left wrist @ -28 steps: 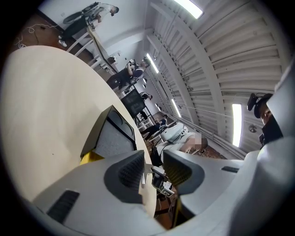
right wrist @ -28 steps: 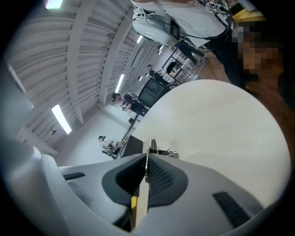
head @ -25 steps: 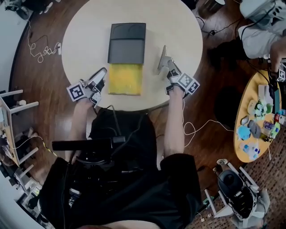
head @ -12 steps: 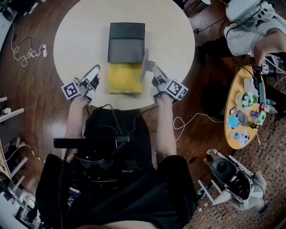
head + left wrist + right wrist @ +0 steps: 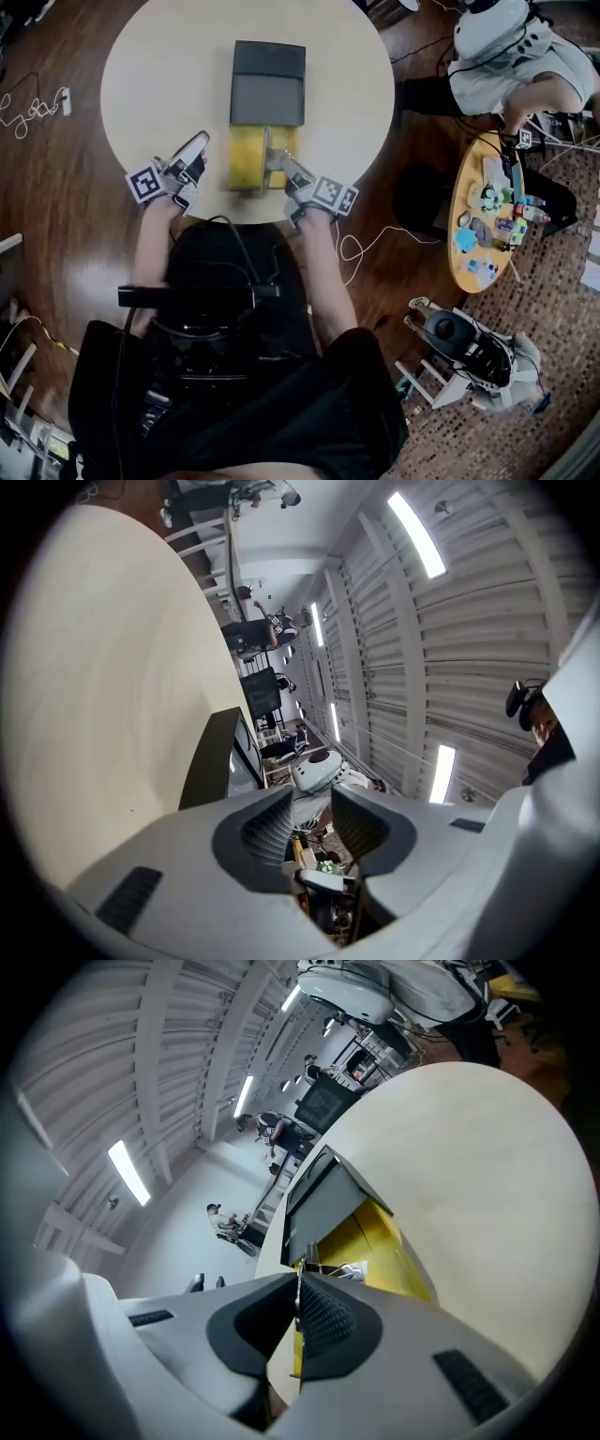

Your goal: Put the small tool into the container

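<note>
One round table (image 5: 159, 66) is carrying 1 container, lying open in 2 parts: 1 dark grey lid (image 5: 268, 84) on the far side & 1 yellow tray (image 5: 242, 159) nearer the person, the 2 meeting edge to edge.

2 grippers are showing, 1 per hand, each w/ 1 marker cube. The right gripper (image 5: 279, 165) is reaching over the tray from the near-right side. Its jaws are pressing together on the 1 small tool (image 5: 266, 148), a thin flat metal strip. The strip is sticking out past the fingertips above the tray's yellow floor. Whether it is touching that floor can't be told; the head view is blurring there. In the right gripper view the strip (image 5: 298, 1274) is standing edge-on btwn the pads, w/ the tray (image 5: 380, 1241) & lid (image 5: 323, 1199) lying just beyond.

The left gripper (image 5: 199, 142) is sitting just left of the tray, near the table edge. Its jaws are standing apart w/ nothing btwn them. In its own view the left gripper (image 5: 314, 817) is looking along the tabletop (image 5: 112, 714), w/ the lid's dark edge (image 5: 208, 761) beside it.

Off to the right, 1 smaller side table (image 5: 457, 211) is holding many small coloured items, & 1 other person (image 5: 506, 47) is leaning beside it.
</note>
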`<state>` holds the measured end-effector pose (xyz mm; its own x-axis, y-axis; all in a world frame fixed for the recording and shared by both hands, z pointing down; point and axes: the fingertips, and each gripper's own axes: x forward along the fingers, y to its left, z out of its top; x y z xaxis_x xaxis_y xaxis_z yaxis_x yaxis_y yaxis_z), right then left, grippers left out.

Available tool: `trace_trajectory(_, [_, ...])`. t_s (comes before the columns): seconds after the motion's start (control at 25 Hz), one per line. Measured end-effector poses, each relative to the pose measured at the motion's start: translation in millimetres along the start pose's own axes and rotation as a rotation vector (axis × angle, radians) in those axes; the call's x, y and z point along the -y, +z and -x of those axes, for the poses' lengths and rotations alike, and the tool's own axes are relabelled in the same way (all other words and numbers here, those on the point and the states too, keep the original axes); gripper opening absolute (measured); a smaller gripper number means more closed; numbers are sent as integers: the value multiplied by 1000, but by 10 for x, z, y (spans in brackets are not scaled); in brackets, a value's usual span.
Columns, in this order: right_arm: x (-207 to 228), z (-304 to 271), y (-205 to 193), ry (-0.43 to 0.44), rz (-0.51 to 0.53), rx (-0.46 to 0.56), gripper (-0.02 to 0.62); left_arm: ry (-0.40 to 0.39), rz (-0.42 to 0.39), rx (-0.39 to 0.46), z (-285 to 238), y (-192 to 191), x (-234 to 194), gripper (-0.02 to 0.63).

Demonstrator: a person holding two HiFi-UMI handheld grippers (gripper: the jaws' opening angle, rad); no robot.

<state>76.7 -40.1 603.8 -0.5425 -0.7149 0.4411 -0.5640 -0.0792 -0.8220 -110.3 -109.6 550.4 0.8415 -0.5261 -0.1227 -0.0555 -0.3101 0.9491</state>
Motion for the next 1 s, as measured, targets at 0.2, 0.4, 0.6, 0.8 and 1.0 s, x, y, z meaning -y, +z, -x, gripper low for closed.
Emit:
trace_trajectory(0.2, [191,95,-82,-39,-60,-25,-6,-50,14,-20,-114,-260,30,114])
trace_trajectory(0.4, [288,7,-97,-65,-96,-54,-6,-65,48,-15,-100,-398,49,112])
trace_trajectory(0.6, [292,-329,-59,-43,-102,-92,-6,-36,30,32,27,-278,5,112])
trace_trajectory(0.8, [348,-677,-116,-14,-78,-156,-6,8,9,59,74,-277,16,109])
trace_trajectory(1.0, [295,-906,-270,48,-100,-190,-6,65,-7,60,149,-259,-10,109])
